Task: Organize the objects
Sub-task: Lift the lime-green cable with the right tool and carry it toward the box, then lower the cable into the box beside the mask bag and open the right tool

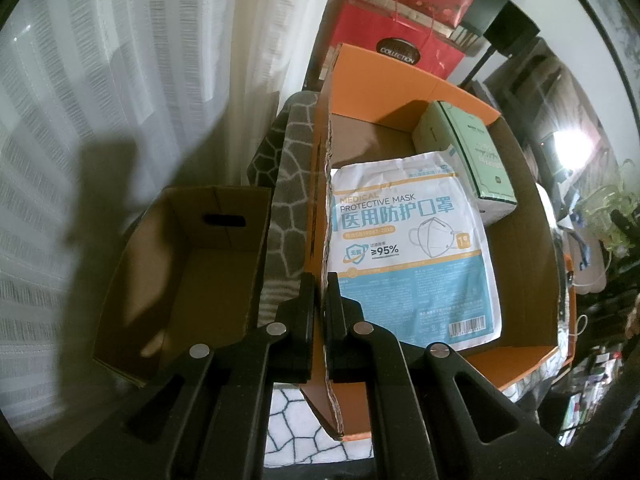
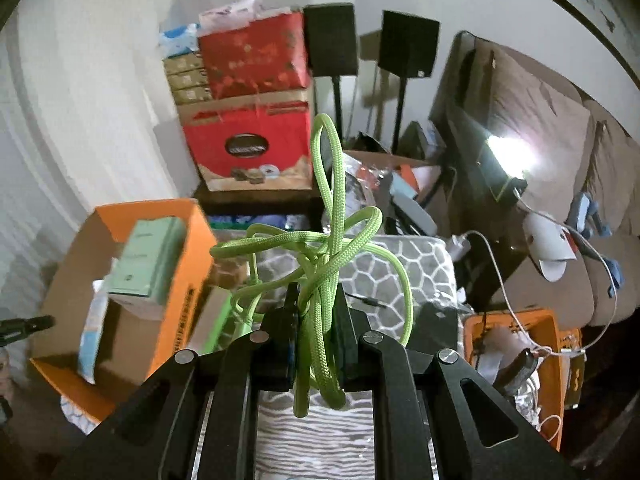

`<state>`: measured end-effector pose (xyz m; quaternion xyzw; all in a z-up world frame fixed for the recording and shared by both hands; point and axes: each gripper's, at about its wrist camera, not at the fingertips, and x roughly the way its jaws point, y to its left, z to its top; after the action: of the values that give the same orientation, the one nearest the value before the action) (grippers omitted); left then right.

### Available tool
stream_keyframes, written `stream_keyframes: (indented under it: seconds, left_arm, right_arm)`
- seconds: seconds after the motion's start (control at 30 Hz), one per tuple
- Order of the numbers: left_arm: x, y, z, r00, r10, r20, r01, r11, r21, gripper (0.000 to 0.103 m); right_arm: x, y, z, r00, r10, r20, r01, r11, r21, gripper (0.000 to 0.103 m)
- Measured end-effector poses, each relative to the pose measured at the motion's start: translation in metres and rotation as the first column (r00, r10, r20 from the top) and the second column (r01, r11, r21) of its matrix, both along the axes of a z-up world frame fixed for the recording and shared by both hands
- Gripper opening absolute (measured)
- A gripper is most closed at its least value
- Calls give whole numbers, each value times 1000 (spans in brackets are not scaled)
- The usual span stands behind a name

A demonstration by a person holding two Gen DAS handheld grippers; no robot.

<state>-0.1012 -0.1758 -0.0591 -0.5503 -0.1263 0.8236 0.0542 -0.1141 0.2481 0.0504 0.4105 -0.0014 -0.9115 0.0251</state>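
My left gripper (image 1: 319,280) is shut on the left wall of an orange cardboard box (image 1: 400,76). Inside the box lie a white and blue medical mask packet (image 1: 412,248) and a pale green carton (image 1: 468,156). My right gripper (image 2: 316,292) is shut on a tangled green braided cable (image 2: 332,216) and holds it up above a grey patterned blanket (image 2: 396,268). The orange box (image 2: 188,248) with the green carton (image 2: 152,260) also shows at the left of the right wrist view.
A plain brown cardboard box (image 1: 176,276) stands left of the orange one, by white curtains. Red gift bags (image 2: 252,152) are stacked behind. A small orange crate (image 2: 552,344) with cables sits at the right, near a brown sofa (image 2: 560,152).
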Motion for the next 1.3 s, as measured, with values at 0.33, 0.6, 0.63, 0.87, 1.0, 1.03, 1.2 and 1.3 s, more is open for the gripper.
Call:
stream_keyframes:
  seconds: [0.33,0.6,0.63,0.87,1.0,1.03,1.2,1.3]
  left_arm:
    - [0,0,0,1000,0,1,0,1000,1,4]
    - [0,-2,0,1000,0,0,0,1000,-1,4]
    - [0,-2,0,1000,-1,1,1,1000,-1,4]
    - [0,-1,0,1000,0,0,0,1000,-2,4]
    - [0,-1,0,1000,0,0,0,1000,-1,4]
    - [0,-1,0,1000,0,1,0,1000,0,4]
    - [0,-1,0,1000,0,1,0,1000,-1,4]
    - [0,-1,0,1000,0,1,0,1000,-1,4]
  right_arm:
    - [12,-54,11,991,130,-13,-130,991,-27,13]
    - [19,-103,5,972,235,2,-234,971,-41,13]
    - [19,-109,3,970,245,5,-245,969,-40,13]
    - [19,-139,-9,958,287,24,-286,957,-41,13]
    - [18,-153,-17,949,312,38,-309,949,-57,13]
    - [18,-158,-19,947,319,41,-316,947,-61,13]
    - [16,-175,-35,936,346,63,-340,937,-86,13]
    - [15,-185,-48,935,346,80,-341,937,-75,13]
